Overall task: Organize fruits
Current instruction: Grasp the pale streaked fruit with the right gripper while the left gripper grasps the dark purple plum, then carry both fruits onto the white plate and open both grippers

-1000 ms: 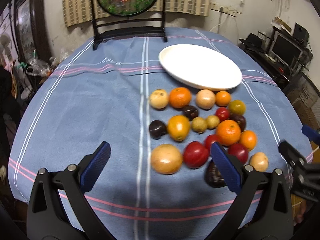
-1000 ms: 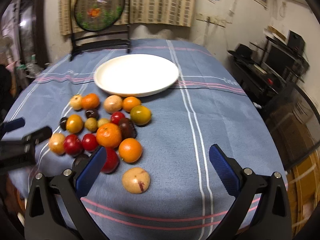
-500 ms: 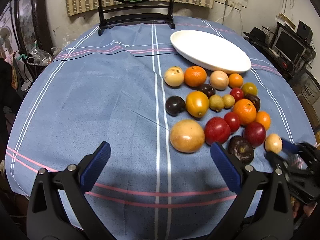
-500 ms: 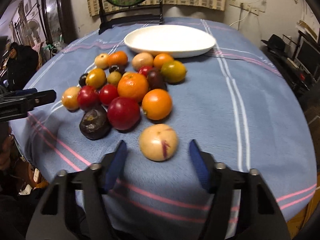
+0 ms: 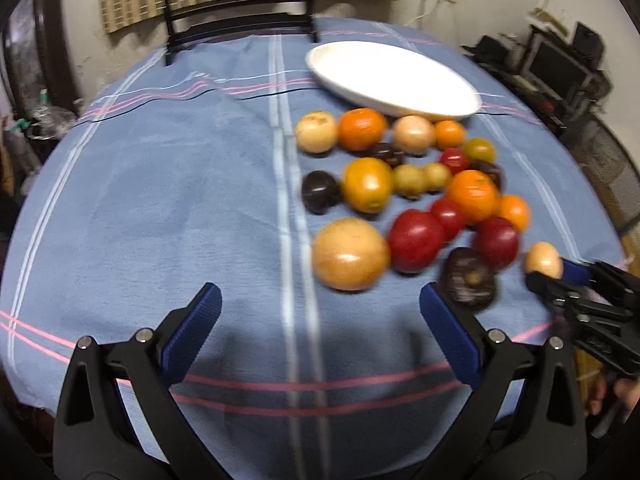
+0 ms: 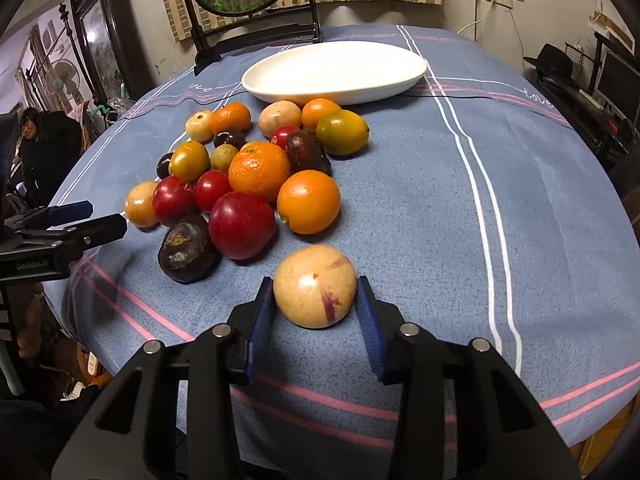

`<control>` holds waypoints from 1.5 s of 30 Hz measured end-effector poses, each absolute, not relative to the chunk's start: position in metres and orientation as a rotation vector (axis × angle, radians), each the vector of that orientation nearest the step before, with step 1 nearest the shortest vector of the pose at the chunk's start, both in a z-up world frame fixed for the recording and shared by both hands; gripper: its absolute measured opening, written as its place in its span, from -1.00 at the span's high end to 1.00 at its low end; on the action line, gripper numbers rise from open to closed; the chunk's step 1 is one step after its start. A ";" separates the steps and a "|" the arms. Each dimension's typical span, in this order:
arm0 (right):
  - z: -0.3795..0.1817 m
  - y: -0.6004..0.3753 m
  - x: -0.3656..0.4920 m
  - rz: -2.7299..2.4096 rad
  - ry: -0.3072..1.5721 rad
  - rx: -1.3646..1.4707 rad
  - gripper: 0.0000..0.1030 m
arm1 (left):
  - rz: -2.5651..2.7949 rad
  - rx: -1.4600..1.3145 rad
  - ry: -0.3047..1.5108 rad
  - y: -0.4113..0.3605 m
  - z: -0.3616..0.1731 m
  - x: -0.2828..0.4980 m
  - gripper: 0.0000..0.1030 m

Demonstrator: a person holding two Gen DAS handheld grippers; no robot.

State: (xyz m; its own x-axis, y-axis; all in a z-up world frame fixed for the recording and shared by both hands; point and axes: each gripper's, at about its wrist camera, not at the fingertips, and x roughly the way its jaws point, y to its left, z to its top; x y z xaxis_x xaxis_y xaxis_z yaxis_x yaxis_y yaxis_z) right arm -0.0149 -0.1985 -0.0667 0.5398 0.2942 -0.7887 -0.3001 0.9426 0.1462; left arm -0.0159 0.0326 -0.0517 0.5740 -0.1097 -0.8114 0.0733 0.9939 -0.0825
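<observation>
Fruits sit bunched on the blue striped cloth of the surface, spreading from its middle toward the near edge, as I watch through both wrist cameras. My right claw has just been closing and its blue pads now pinch a pale yellow fruit with a purple streak, which lies alone nearest that edge, apart from the bunch. Just beyond it a large red fruit touches a wrinkled dark purple fruit and an orange; a bigger orange stands behind them. These neighbours crowd the left and far sides of the pinched fruit; bare cloth lies to its right. A white plate rests past the bunch toward the far edge, with a green-yellow citrus and smaller fruits between it and the oranges. A round screen on a black stand occupies the far edge.

My left claw hangs spread wide over bare cloth by the near edge, holding nothing; its right pad is near the wrinkled fruit, and a large tan fruit lies just ahead. The left view is blurred. A person in dark clothes sits beyond the left edge of the surface.
</observation>
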 end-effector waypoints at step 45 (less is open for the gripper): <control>-0.011 -0.206 0.027 0.401 0.795 -0.011 0.20 | -0.321 -0.013 0.865 -0.015 -0.002 0.031 0.10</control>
